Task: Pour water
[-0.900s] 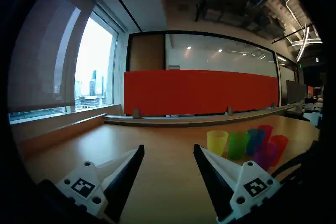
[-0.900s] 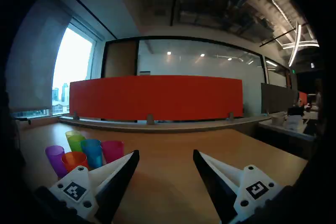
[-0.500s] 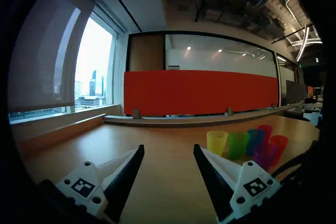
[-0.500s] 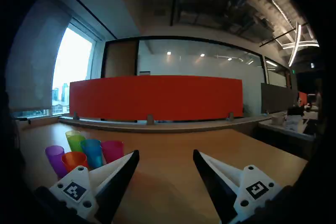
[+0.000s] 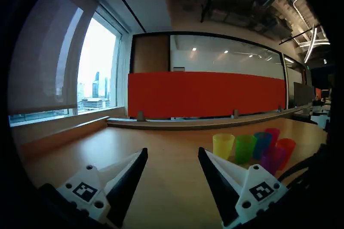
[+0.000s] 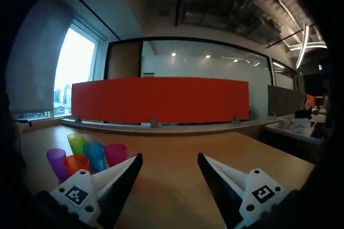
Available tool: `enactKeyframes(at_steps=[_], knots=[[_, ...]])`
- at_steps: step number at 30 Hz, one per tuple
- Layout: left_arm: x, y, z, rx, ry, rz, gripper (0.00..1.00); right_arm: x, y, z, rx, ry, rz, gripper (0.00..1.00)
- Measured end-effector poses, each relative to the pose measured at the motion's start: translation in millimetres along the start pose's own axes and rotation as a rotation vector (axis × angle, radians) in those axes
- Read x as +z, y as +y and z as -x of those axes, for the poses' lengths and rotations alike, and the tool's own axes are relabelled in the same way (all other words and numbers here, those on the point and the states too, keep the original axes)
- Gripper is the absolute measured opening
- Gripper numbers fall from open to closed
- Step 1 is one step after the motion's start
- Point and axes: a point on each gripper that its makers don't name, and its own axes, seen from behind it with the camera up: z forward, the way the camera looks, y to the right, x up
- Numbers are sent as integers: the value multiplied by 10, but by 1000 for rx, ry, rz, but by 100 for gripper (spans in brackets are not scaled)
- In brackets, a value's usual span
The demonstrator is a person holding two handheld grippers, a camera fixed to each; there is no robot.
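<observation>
Holding the left gripper [image 5: 172, 157] and right gripper [image 6: 170, 160] spread wide and empty low over the wooden table [image 5: 172, 136], we see the coloured plastic cups [image 5: 244, 148] clustered between them, upright, apart from both.

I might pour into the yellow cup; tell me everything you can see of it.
The yellow translucent plastic cup is a tapered tumbler, wider at its open rim, standing upright on the wooden table. In the left gripper view it ends the cup cluster, close beside the green translucent plastic cup; whether they touch is unclear, as is any water inside. Nothing grips it.
</observation>
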Motion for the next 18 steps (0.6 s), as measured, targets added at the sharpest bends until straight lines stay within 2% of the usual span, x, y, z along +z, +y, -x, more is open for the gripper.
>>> enactKeyframes(at_steps=[6,12,18], knots=[[-5,37,-67,-12,-7,17,87,24,-63,-138,-16,11,-22,99],[8,111,-356,-13,3,54,87,81,-120,-384,-13,17,-53,99],[68,155,-525,-13,-35,86,87,122,-138,-633,-16,7,-68,99]])
